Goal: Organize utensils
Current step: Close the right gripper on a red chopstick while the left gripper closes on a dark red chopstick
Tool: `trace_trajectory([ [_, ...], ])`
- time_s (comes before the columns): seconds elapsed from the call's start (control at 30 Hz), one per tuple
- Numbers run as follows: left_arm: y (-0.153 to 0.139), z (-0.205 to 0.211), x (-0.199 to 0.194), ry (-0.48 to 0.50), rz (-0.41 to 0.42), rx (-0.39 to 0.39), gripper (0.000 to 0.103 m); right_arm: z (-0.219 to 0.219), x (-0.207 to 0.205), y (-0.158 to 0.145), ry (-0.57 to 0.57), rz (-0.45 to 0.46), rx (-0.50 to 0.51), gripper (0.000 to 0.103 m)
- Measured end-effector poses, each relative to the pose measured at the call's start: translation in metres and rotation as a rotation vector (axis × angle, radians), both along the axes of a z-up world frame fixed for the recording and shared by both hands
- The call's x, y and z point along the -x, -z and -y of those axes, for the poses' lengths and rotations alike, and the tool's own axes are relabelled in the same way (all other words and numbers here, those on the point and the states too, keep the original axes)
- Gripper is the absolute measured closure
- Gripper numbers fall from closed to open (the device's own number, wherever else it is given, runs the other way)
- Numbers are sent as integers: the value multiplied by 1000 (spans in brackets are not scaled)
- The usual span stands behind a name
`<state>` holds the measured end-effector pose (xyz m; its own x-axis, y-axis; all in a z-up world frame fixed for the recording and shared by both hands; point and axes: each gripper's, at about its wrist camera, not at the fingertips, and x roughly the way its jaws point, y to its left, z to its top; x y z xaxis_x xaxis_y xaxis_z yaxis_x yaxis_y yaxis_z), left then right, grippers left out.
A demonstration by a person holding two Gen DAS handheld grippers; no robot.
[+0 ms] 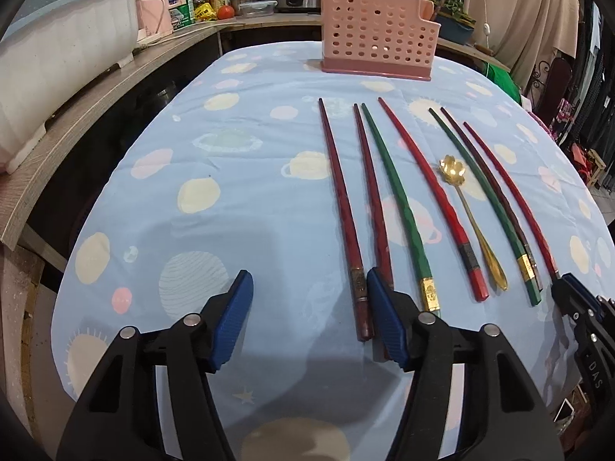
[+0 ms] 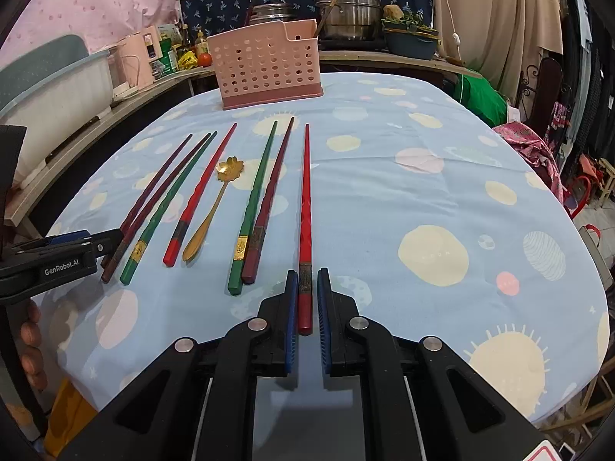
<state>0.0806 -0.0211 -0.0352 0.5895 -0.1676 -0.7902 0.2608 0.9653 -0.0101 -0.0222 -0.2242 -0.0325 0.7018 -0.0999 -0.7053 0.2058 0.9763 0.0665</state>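
Note:
Several red, dark red and green chopsticks and a gold flower-bowl spoon [image 1: 453,167] [image 2: 230,167] lie side by side on the blue patterned tablecloth [image 1: 238,199]. A pink perforated utensil holder [image 1: 378,34] [image 2: 269,69] stands at the far edge. My left gripper [image 1: 309,288] is open low over the cloth. The handle end of the leftmost dark red chopstick [image 1: 342,199] lies between its fingers, close to the right one. My right gripper [image 2: 307,274] is shut on the handle of the rightmost bright red chopstick [image 2: 306,211], which rests on the cloth. Each gripper shows in the other's view: right gripper [image 1: 565,282], left gripper [image 2: 109,240].
A wooden counter [image 1: 96,115] curves along the left with a white tub [image 1: 57,61], bottles and a tomato. Steel pots [image 2: 346,7] stand behind the holder. A curtain, a chair and clutter line the right. A person's fingers [image 2: 30,342] show at the left edge.

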Motion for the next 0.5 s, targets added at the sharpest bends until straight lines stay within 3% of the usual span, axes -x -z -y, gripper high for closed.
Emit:
trace_trajectory([
  [0.2,1,1,2,2,9,-3,46,-1,0,0,0,3,4,94],
  [0.3,0,0,4,8,19,-4,57,-1,0,0,1,4,7,94],
  [0.37,-1,-1,5,10,24,-5,70,-1,0,0,1,5,8,94],
  [0.5,-2,-4,5,7,21,1,83,-1,1,0,0,6,9,94],
])
